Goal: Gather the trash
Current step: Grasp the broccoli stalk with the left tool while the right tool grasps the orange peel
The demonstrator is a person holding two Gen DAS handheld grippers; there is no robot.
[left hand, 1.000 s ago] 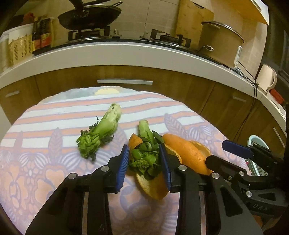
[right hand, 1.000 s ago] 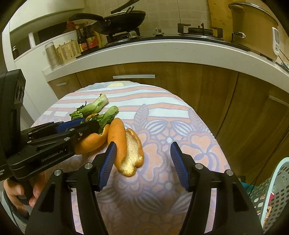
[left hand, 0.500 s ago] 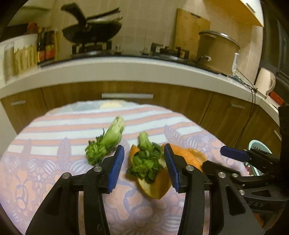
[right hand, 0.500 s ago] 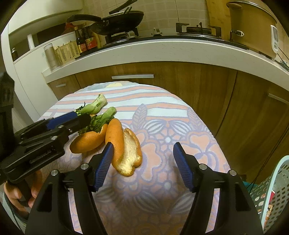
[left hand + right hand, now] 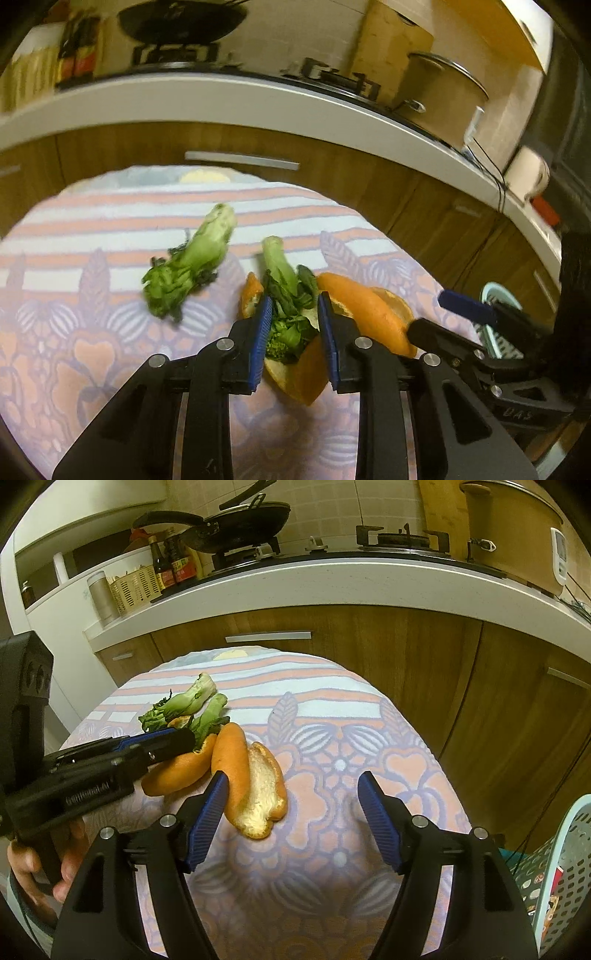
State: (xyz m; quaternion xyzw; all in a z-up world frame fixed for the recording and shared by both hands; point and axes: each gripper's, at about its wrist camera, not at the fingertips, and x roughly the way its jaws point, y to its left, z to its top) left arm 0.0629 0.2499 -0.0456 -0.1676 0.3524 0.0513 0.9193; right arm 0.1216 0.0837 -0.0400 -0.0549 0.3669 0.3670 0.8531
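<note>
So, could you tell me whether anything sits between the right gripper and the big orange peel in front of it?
Nothing visible does: the orange peel lies beside the opening right gripper's left finger, on bare tablecloth.

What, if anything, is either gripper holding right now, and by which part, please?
The left gripper is closing around the vegetable scrap's leafy end, grip unconfirmed; the right gripper, opening, holds nothing.

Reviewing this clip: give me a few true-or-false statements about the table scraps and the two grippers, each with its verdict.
1. The left gripper has a vegetable stalk between its closing jaws. True.
2. The right gripper is clamped on an orange peel. False: its jaws are opening, and the peel only lies by one finger.
3. A second vegetable stalk lies loose on the tablecloth. True.
4. The basket stands on the tablecloth. False: it sits off its edge.
</note>
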